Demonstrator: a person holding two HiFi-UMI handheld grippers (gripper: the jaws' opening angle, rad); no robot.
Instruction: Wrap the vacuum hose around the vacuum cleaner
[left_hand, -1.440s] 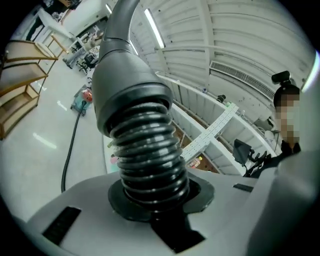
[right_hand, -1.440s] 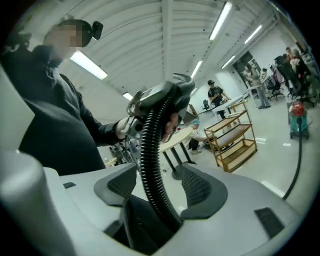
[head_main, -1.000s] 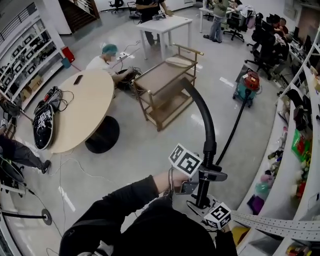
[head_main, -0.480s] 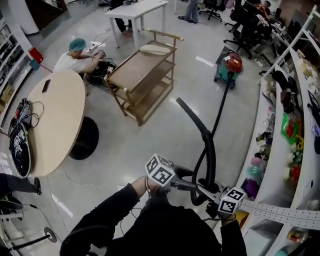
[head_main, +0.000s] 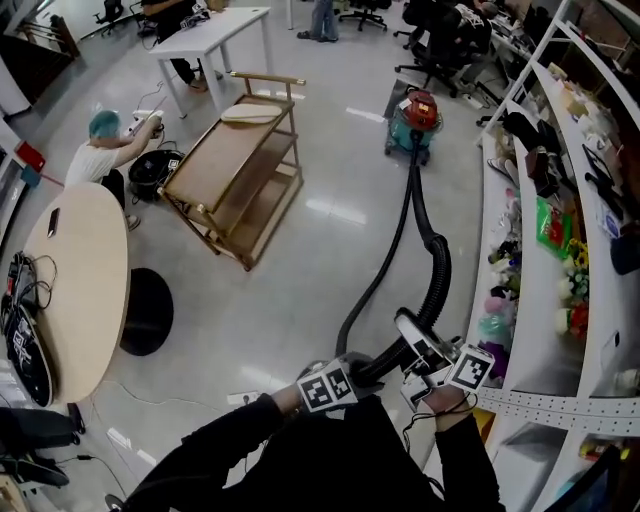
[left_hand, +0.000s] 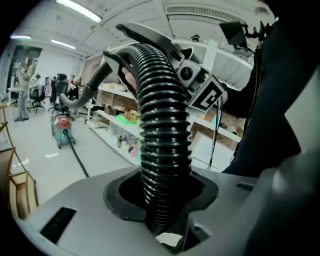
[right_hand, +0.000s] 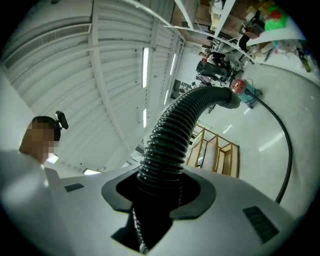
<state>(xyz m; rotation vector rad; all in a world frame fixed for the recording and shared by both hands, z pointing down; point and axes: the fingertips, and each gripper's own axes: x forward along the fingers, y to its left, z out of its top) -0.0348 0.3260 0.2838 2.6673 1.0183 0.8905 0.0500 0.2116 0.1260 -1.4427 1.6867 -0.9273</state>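
As I watch both grippers close together in front of me, the left gripper (left_hand: 167, 227) has just been closing its jaws; they clamp the ribbed black vacuum hose (left_hand: 162, 150); the right gripper (right_hand: 155, 220), just beside it, grips the same hose further along, jaws narrowly parted round it; the hose arcs away, then trails across the pale floor (head_main: 300, 300) to the red-and-teal vacuum cleaner (head_main: 418, 115), standing well apart beside the curved shelving (head_main: 520, 250).
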